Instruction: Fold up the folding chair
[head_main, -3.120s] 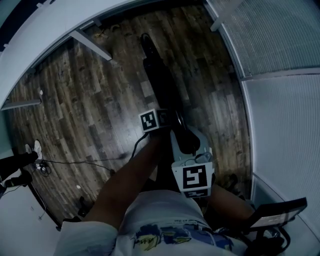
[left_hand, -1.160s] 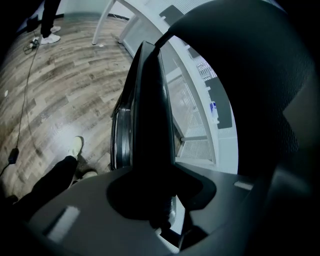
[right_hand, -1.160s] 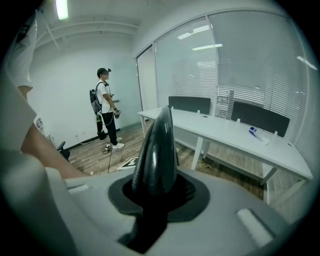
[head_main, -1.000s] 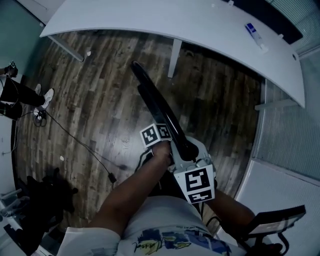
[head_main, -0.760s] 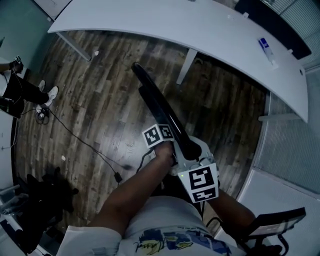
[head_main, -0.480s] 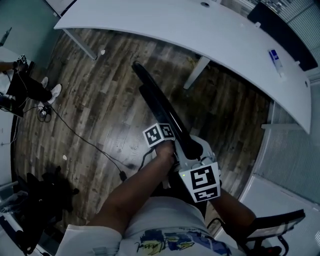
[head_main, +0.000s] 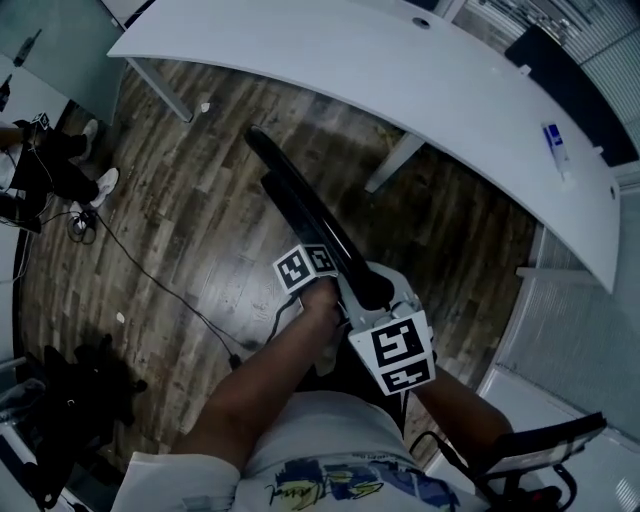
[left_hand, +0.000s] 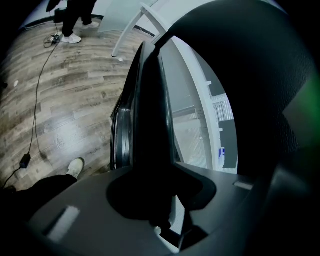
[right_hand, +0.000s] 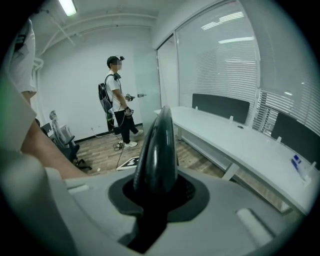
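The folding chair (head_main: 305, 205) is black and folded flat. It hangs above the wood floor as a long dark bar, its far end toward the desk. My left gripper (head_main: 335, 288), under its marker cube, is shut on the chair's near end from the left. Close beside it on the right, my right gripper (head_main: 372, 298) is also shut on that end. In the left gripper view the chair's edge (left_hand: 150, 100) runs straight out of the jaws of my left gripper (left_hand: 156, 197). In the right gripper view its rounded black rim (right_hand: 157, 145) rises from the jaws of my right gripper (right_hand: 155, 197).
A long curved white desk (head_main: 400, 70) crosses the top, with a white leg (head_main: 395, 165) near the chair's far end and a small blue item (head_main: 557, 140) on it. A cable (head_main: 160, 280) trails over the floor. A person (right_hand: 117, 100) stands at the left. Dark equipment (head_main: 70, 400) sits lower left.
Both grippers and the folded chair have moved together across the floor beside the desk. The desk leg now lies nearer the chair. Neither grip has changed.
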